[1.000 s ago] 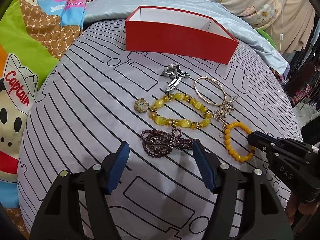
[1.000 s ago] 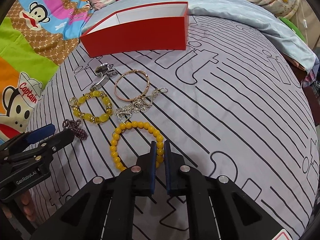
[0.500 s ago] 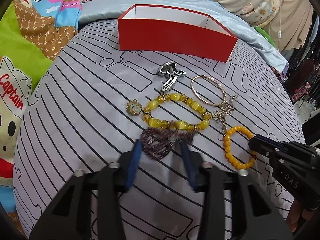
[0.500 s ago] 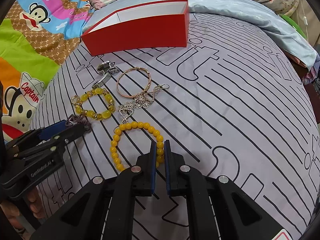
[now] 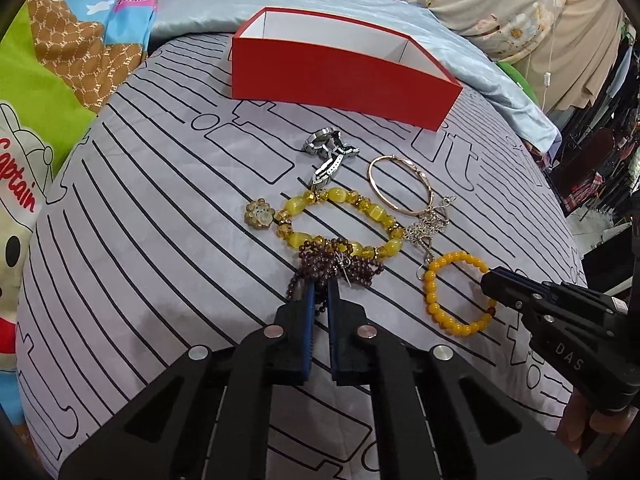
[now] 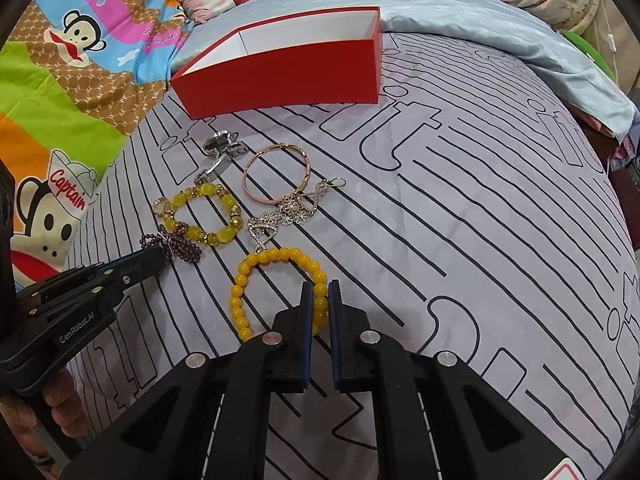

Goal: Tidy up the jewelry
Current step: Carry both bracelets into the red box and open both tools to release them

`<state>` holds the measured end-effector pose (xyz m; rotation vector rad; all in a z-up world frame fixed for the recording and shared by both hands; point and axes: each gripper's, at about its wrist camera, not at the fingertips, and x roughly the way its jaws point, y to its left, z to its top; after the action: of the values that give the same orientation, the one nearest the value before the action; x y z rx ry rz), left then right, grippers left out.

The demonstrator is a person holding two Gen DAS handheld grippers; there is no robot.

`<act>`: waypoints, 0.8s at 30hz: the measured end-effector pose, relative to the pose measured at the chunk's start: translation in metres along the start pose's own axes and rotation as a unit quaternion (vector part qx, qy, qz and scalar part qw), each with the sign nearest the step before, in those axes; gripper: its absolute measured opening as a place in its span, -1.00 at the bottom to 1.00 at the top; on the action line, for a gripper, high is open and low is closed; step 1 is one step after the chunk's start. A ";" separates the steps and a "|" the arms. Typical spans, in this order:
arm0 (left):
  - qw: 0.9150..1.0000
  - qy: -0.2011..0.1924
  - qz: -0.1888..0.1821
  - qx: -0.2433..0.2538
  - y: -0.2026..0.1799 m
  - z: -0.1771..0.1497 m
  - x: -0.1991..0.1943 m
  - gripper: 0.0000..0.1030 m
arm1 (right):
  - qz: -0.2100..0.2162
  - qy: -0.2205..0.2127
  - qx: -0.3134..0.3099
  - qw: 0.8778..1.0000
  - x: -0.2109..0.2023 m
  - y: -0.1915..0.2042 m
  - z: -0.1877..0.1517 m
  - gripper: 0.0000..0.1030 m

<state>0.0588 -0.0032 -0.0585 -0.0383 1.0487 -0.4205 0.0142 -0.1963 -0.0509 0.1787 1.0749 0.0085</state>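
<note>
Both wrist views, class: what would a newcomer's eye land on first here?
The open red box at the far end of the striped grey cloth, its inside white. Next, the jewelry laid out before it, bright yellow bead bracelet nearest. The right gripper is shut on that bracelet; the left gripper is shut on the dark purple bead strand.

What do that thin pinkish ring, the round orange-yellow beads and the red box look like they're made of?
The thin ring looks like polished metal, rose-gold in colour: it is slim and shiny. The orange-yellow bead bracelet has smooth, opaque, glossy beads, perhaps resin, glass or stone; I can't tell which. The red box looks like matte cardboard, with thin straight walls and a white inside.
</note>
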 end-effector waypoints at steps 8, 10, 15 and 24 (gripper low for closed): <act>1.000 -0.009 -0.011 -0.009 0.002 0.003 -0.014 -0.91 | 0.010 -0.013 -0.001 1.000 -0.011 0.004 0.005 -0.88; 1.000 -0.016 -0.012 -0.009 0.002 0.005 -0.020 -0.91 | 0.012 -0.018 0.000 1.000 -0.014 0.005 0.006 -0.88; 0.999 -0.033 -0.018 -0.010 0.001 0.011 -0.037 -0.91 | 0.025 -0.036 0.004 0.999 -0.029 0.007 0.013 -0.88; 0.998 -0.065 -0.022 0.000 -0.006 0.031 -0.064 -0.91 | 0.038 -0.093 0.001 0.995 -0.071 0.009 0.036 -0.88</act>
<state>0.0557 0.0086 0.0114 -0.0887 0.9205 -0.4526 0.0128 -0.1989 0.0291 0.2185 0.8825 0.0577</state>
